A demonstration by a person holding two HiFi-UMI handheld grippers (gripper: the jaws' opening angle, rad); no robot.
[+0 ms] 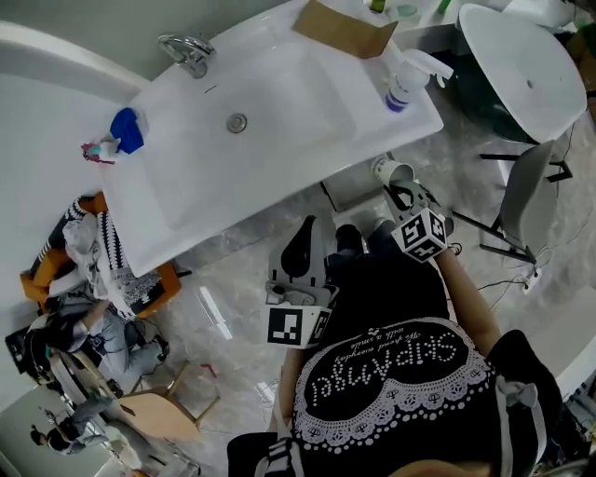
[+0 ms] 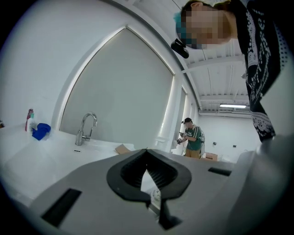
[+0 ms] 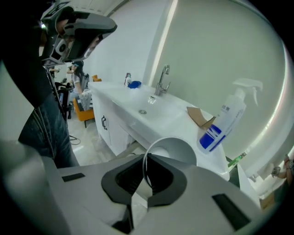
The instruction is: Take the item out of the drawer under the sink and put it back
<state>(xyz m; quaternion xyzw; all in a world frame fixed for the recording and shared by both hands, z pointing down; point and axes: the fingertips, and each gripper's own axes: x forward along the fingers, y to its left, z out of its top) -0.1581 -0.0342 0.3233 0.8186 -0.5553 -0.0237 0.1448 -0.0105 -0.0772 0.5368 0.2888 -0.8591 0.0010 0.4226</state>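
A white paper cup (image 1: 393, 171) hangs just off the front right corner of the white sink counter (image 1: 177, 186). My right gripper (image 1: 402, 193) is shut on its rim; in the right gripper view the thin cup wall (image 3: 171, 148) runs down between the black pads (image 3: 161, 176). Below the counter edge an open drawer (image 1: 356, 194) shows partly. My left gripper (image 1: 302, 238) is held low in front of the counter, its jaws together with nothing between them. In the left gripper view it (image 2: 147, 155) points across the counter top toward the faucet (image 2: 85, 128).
A spray bottle (image 1: 406, 84) and a cardboard piece (image 1: 343, 28) stand on the counter's right end, a blue item (image 1: 128, 130) on its left. An orange chair with clothes (image 1: 93, 256) is at the left, a white round basin (image 1: 521, 65) at the right. A person (image 2: 192, 140) stands far off.
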